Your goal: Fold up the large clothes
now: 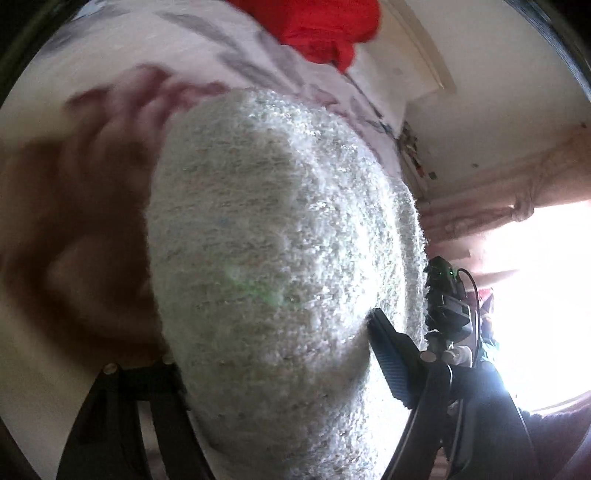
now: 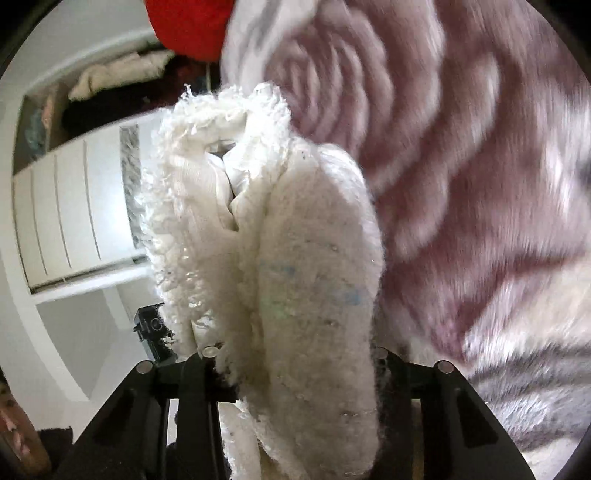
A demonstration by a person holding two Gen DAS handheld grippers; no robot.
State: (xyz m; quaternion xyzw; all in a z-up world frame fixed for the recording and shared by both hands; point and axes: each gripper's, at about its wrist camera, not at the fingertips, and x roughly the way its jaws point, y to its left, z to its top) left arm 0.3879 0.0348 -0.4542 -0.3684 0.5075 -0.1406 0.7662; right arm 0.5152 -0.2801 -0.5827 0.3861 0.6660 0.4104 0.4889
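The white fuzzy knit garment [image 2: 295, 258] was bunched thickly between the fingers of the right gripper [image 2: 295, 354], which were clamped on it; its frayed, loopy edge stood up just ahead of the fingertips. In the left wrist view the same knit [image 1: 280, 258] filled the space between the fingers of the left gripper [image 1: 273, 347], pressed against the right-hand pad [image 1: 388, 358], so that gripper appeared to be holding it too, though the left-hand finger was mostly hidden. Beyond both grippers lay the floral bedspread [image 2: 461, 184], with a red cloth [image 1: 321, 33] at its far edge.

The main risk, as I judged it, was the wadded grip: each gripper seemed to hold several layers rather than a clean edge, so a fold could come out lopsided or drop a layer. The loose loops could snag on a finger. A swing towards the far edge might drag the red cloth.
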